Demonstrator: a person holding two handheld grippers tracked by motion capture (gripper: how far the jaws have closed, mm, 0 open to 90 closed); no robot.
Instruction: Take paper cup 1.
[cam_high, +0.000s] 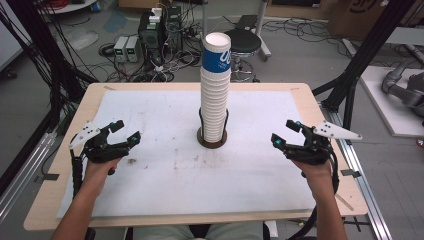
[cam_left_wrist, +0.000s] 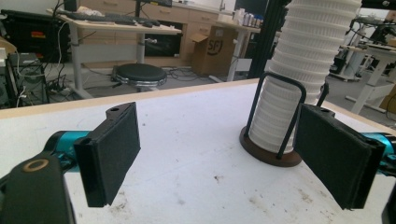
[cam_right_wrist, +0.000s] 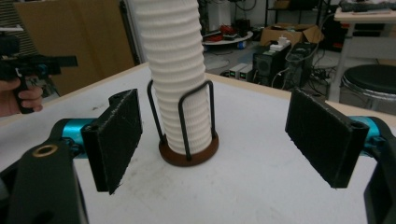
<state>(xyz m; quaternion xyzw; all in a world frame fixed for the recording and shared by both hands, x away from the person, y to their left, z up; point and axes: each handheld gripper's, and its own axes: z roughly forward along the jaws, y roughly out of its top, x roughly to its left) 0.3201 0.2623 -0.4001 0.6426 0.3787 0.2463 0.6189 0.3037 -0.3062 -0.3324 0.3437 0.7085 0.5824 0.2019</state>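
A tall stack of white paper cups (cam_high: 215, 95) stands in a brown-based wire holder (cam_high: 212, 142) at the middle of the table; the top cup has a blue band. My left gripper (cam_high: 123, 134) hovers open at the left of the table, well apart from the stack. At the right, my right gripper (cam_high: 284, 134) is open too, with nothing between its jaws. The left gripper view has the cup stack (cam_left_wrist: 299, 84) and holder (cam_left_wrist: 273, 156) ahead to the right of my left gripper (cam_left_wrist: 233, 158). In the right gripper view the stack (cam_right_wrist: 175, 70) rises between the open jaws of my right gripper (cam_right_wrist: 224, 144), farther off.
A white sheet (cam_high: 175, 170) covers the wooden table (cam_high: 45, 210). A black stool (cam_high: 242, 42), computer boxes (cam_high: 155, 30) and cables lie on the floor beyond the far edge. Black frame posts (cam_high: 365, 55) stand at the right. The other hand and gripper (cam_right_wrist: 28, 70) appear far left in the right gripper view.
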